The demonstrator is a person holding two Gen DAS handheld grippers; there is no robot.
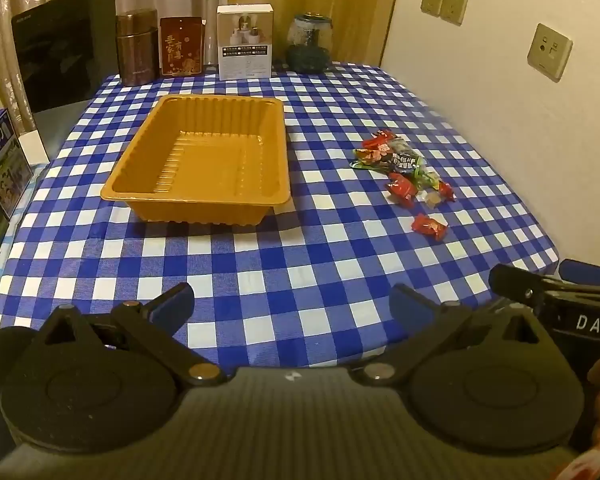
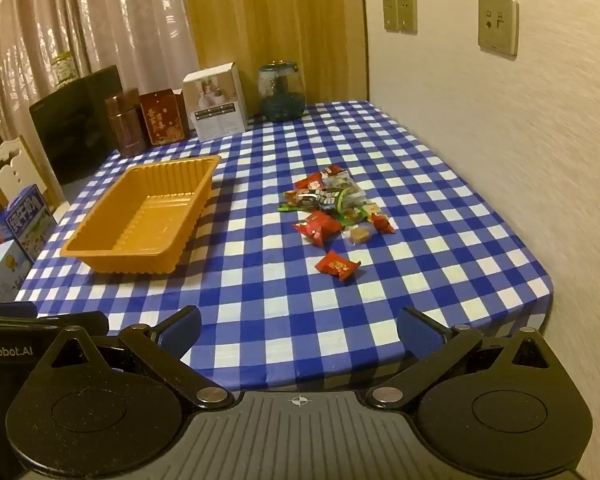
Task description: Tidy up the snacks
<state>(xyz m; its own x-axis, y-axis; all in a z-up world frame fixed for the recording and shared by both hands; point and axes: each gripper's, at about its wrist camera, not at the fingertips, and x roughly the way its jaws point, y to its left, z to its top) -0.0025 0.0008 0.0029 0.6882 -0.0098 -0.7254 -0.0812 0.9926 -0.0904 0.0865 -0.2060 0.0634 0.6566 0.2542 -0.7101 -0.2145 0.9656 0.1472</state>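
Blue-and-white checked cloth [image 1: 300,272] covered the table, with tins, a box and a jar lined up along its far edge against curtains and a wood panel.

From the left wrist view, the left gripper [image 1: 292,304] hung over the near edge with its jaws wide apart and nothing between them. An orange tray [image 1: 198,200] sat ahead and a little left of the jaws, its long axis running away from them, and it held nothing. The snacks [image 1: 400,164] lay in a loose pile ahead and well to the right, on the cloth and apart from the tray. One red candy [image 1: 430,226] sat alone, nearer the jaws than the pile. The right gripper [image 1: 556,296] showed at the right edge.

From the right wrist view, the right gripper [image 2: 298,330] also stood spread open and empty above the near edge. The snacks [image 2: 332,204] lay almost straight ahead of its jaws, the lone red candy [image 2: 337,266] nearest, its long axis slanting across the line of the jaws. The tray [image 2: 140,258] lay ahead to the left, empty, well apart from the pile.

By this layout the right hand looked the nearer to the snacks, and the lone candy the likeliest first pick, with the tray then a carry leftward.
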